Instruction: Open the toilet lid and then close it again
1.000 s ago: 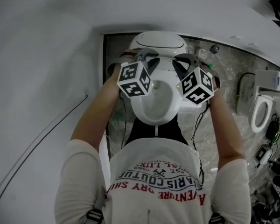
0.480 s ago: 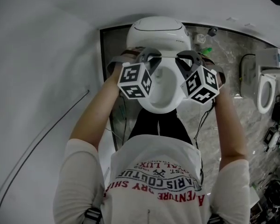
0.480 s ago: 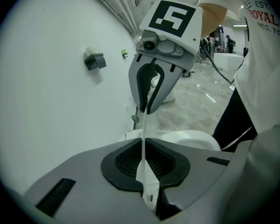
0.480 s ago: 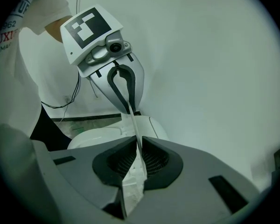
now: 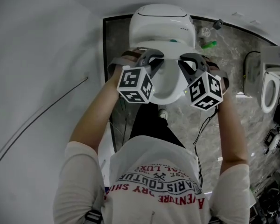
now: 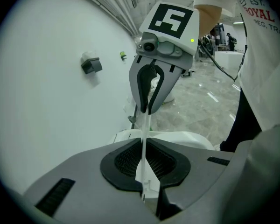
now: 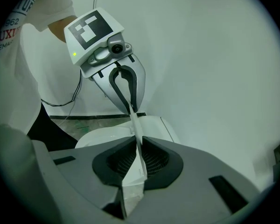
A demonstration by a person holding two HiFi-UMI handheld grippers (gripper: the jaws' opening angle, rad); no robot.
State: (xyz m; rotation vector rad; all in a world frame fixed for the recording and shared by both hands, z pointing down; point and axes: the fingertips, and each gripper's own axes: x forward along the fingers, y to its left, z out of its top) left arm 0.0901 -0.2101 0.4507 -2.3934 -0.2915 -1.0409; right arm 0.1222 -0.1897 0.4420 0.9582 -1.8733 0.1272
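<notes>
The toilet lid (image 5: pixel 167 87) hangs part-way between raised and down, leaning forward from the rear housing (image 5: pixel 161 24) of the toilet. It is held at its rim from both sides.

The left gripper (image 5: pixel 154 59) bites the lid's left edge. Its jaws have just been closing, and in the left gripper view they are pressed onto the thin white edge that runs between them. The right gripper (image 5: pixel 189 63) has the opposite edge, its jaws squeezed tight on that same white strip. Each gripper view shows the other gripper straight across, with the lid seen edge-on as a narrow line joining the two.

A second ago the bowl lay open below the marker cubes, its seat ring and inner basin plain to see, and the grippers sat high against the housing. Now both have come forward toward the person and the lid's white face covers most of that opening. The toilet also sits higher in the head view than before. More of the grey marble floor (image 5: pixel 224 69) shows to its right, along with a second toilet (image 5: pixel 269 90) at the right edge. The white wall (image 5: pixel 42 50) fills the left side as before.
</notes>
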